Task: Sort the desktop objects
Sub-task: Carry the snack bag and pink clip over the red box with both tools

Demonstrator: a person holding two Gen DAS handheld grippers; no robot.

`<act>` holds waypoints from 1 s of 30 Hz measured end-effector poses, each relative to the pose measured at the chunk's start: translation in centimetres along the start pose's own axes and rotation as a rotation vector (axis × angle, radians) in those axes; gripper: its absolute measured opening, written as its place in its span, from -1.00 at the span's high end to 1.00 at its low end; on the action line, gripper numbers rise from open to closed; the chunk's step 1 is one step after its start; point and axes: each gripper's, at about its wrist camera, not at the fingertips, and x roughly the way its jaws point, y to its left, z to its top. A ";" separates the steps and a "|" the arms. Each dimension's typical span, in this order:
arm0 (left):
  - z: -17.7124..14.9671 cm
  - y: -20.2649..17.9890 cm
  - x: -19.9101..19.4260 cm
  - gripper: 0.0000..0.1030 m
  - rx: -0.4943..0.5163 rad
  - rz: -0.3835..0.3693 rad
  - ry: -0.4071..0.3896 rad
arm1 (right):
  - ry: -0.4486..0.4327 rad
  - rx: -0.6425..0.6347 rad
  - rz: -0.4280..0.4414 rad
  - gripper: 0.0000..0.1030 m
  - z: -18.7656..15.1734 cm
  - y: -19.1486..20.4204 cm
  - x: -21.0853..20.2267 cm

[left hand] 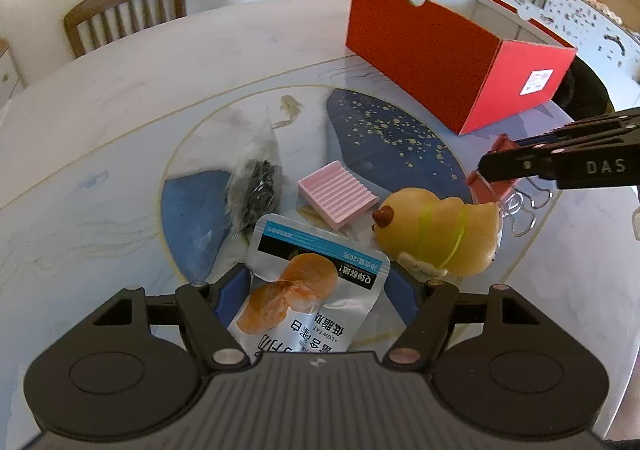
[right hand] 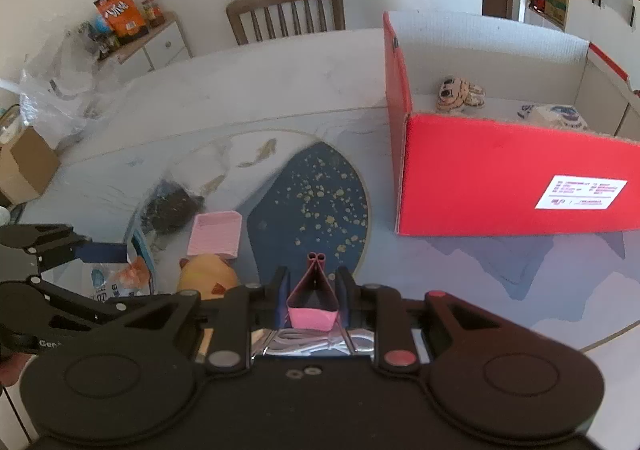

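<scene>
My left gripper (left hand: 318,286) is shut on a silver snack pouch (left hand: 312,290) with an orange picture, which lies lengthwise between its blue pads (left hand: 232,292). My right gripper (right hand: 314,282) is shut on a pink-red binder clip (right hand: 314,300), whose wire handles point back toward the camera. In the left wrist view the right gripper (left hand: 490,170) reaches in from the right, just beyond a yellow plush toy (left hand: 440,230). A pink ridged block (left hand: 340,194) and a clear bag of dark bits (left hand: 256,186) lie on the table's round blue inlay.
An open red cardboard box (right hand: 500,178) stands at the right on the pale table (right hand: 260,90), with two small patterned items (right hand: 460,94) inside. A wooden chair (right hand: 286,10) stands at the far edge. Cabinets and a cluttered side cupboard (right hand: 132,38) lie beyond.
</scene>
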 end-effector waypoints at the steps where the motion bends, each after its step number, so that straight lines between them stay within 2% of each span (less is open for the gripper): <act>1: -0.1 0.0 -0.2 -0.42 -0.010 0.002 0.001 | -0.003 -0.001 0.003 0.55 0.0 -0.1 -0.2; 16: -0.7 -1.8 -4.1 -0.42 -0.166 0.025 -0.010 | -0.054 -0.002 0.067 0.55 0.6 -2.0 -4.5; 30: 2.5 -6.0 -6.2 -0.42 -0.217 0.027 -0.056 | -0.086 0.013 0.087 0.55 1.7 -6.1 -8.0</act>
